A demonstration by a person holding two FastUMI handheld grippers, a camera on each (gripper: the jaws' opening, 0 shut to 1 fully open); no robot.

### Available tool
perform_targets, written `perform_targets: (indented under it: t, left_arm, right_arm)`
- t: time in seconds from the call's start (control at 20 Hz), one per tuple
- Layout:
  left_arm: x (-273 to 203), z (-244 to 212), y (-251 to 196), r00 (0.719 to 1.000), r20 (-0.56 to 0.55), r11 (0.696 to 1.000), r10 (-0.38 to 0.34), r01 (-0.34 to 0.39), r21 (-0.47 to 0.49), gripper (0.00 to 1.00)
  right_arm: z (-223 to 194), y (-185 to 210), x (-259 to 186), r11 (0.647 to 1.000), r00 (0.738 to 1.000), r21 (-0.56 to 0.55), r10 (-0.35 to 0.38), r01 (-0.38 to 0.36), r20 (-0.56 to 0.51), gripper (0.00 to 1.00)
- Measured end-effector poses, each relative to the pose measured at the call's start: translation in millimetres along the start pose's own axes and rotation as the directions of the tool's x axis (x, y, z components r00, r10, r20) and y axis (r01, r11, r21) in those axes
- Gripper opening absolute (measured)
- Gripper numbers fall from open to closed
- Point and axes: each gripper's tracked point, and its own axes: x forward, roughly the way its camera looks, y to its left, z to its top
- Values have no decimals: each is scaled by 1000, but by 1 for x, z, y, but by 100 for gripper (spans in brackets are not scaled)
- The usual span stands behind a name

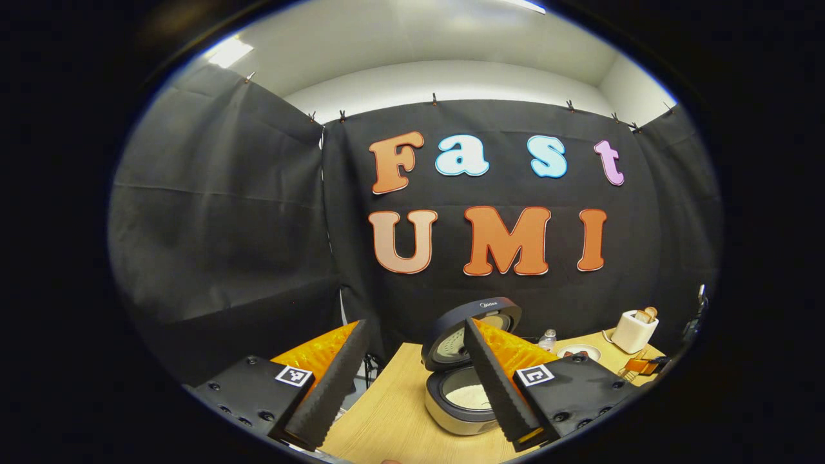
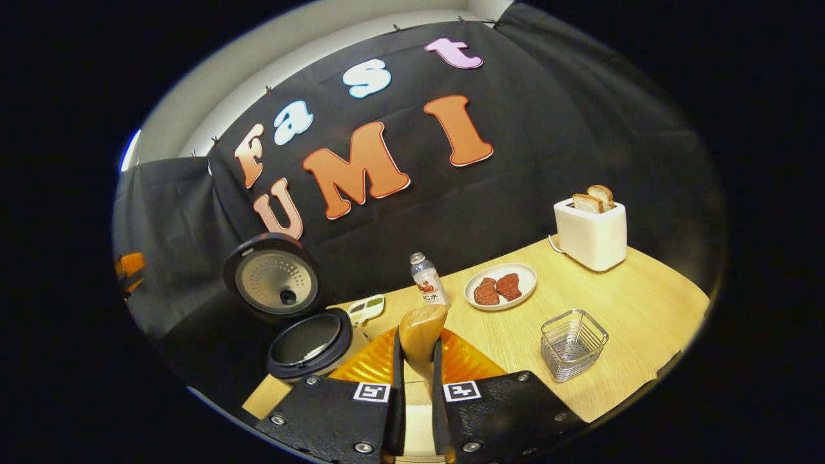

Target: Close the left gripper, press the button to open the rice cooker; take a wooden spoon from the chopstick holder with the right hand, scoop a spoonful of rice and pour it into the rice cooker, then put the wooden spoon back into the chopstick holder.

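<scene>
The rice cooker stands open at the table's left end, its lid tipped up and white rice lying in the pot. My left gripper hangs open in front of it, with nothing between its fingers; its right finger crosses the cooker in the picture. In the right gripper view, my right gripper is shut on the wooden spoon, whose bowl sticks up past the fingertips. The open cooker is to its left. The wire chopstick holder stands on the table to its right, with nothing in it.
On the wooden table are a small bottle, a plate of meat slices, a white toaster holding bread and a small dish behind the cooker. Black cloth walls close the back and sides.
</scene>
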Motion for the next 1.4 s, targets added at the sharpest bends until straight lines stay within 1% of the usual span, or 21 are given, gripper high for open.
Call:
perform_targets:
  t: [0.1,0.2,0.35,0.45,0.65,0.7,0.85,1.05,1.25,1.4]
  left_arm:
    - [0,-3,2,1000,-6,1000,4,-4,-3,100]
    - [-1,-8,2,1000,-15,1000,2,-2,-5,100]
    - [-1,-17,3,999,-36,1000,-5,5,-3,100]
    - [1,-24,6,999,-51,1000,-3,2,-6,100]
    - [3,-34,14,998,-70,1000,10,-11,-15,100]
    - [3,-35,17,997,-72,1000,15,-16,-18,97]
    - [4,-39,24,996,-79,999,32,-34,-26,97]
    - [4,-42,28,996,-85,998,39,-42,-39,98]
    - [6,-39,27,996,-81,999,42,-44,-30,97]
    - [6,-37,25,996,-76,999,38,-41,-31,99]
  right_arm:
    - [-20,-1,8,999,1000,-44,-18,16,-26,16]
    - [-30,-4,10,995,999,-95,-40,37,-29,16]
    - [-36,-13,18,983,995,-153,-102,102,8,16]
    - [-51,-11,24,980,994,-174,-104,100,-19,16]
    - [-62,4,21,985,998,-166,-61,55,-31,16]
    - [-64,8,20,989,998,-143,-40,34,-40,16]
    - [-74,23,14,999,996,-27,35,-38,-82,16]
    - [-81,34,9,996,991,33,86,-83,-99,16]
    - [-96,53,4,984,979,114,149,-134,-137,16]
    - [-99,58,3,979,976,141,165,-145,-143,16]
